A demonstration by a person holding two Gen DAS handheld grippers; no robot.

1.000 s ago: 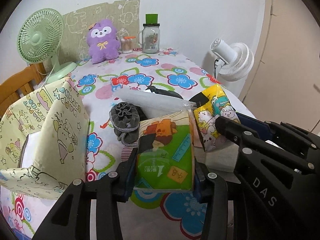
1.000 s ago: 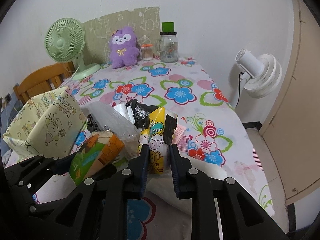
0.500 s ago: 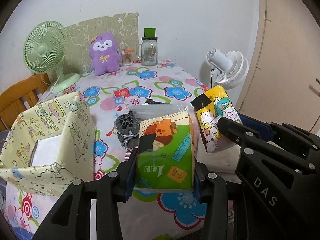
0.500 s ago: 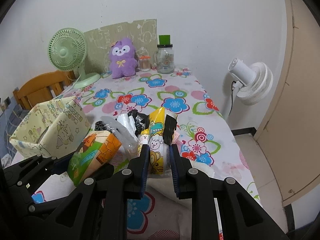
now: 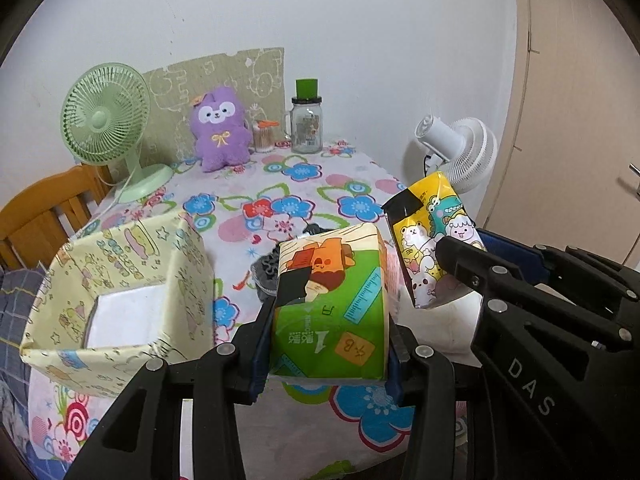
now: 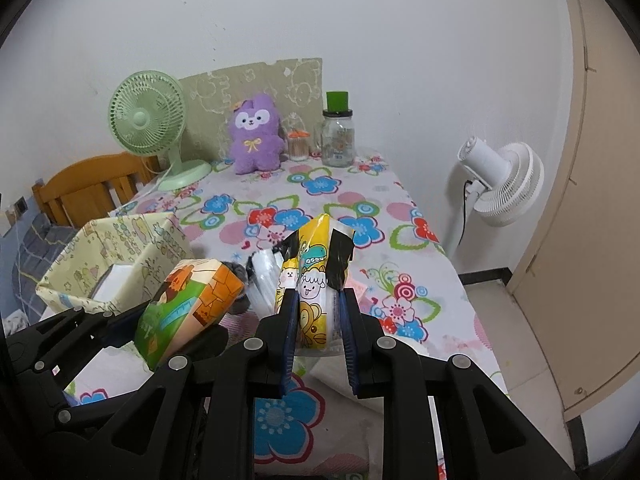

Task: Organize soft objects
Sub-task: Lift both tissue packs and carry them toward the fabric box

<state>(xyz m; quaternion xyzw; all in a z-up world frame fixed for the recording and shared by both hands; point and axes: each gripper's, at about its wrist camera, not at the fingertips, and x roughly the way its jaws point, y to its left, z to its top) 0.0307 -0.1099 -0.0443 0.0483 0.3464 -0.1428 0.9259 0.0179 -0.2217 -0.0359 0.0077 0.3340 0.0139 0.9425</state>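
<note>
My left gripper (image 5: 328, 316) is shut on a green and orange tissue pack (image 5: 332, 300), held above the near part of the floral table; the pack also shows in the right wrist view (image 6: 184, 312). My right gripper (image 6: 316, 312) is shut on a yellow cartoon tissue pack (image 6: 312, 276), which also shows in the left wrist view (image 5: 432, 240). An open yellow patterned box (image 5: 120, 284) stands to the left, also seen in the right wrist view (image 6: 116, 256). A dark cloth item (image 5: 268, 272) and a clear plastic packet (image 6: 262, 276) lie on the table behind the packs.
At the back stand a green fan (image 5: 108, 120), a purple plush (image 5: 220, 128), a small jar (image 5: 264, 140) and a glass jar with a green lid (image 5: 306, 120). A white fan (image 6: 500, 180) stands to the right of the table, a wooden chair (image 6: 88, 184) to the left.
Both grippers have risen and pulled back from the table with their packs, so the table and box look smaller and lower. Both grips are unchanged.
</note>
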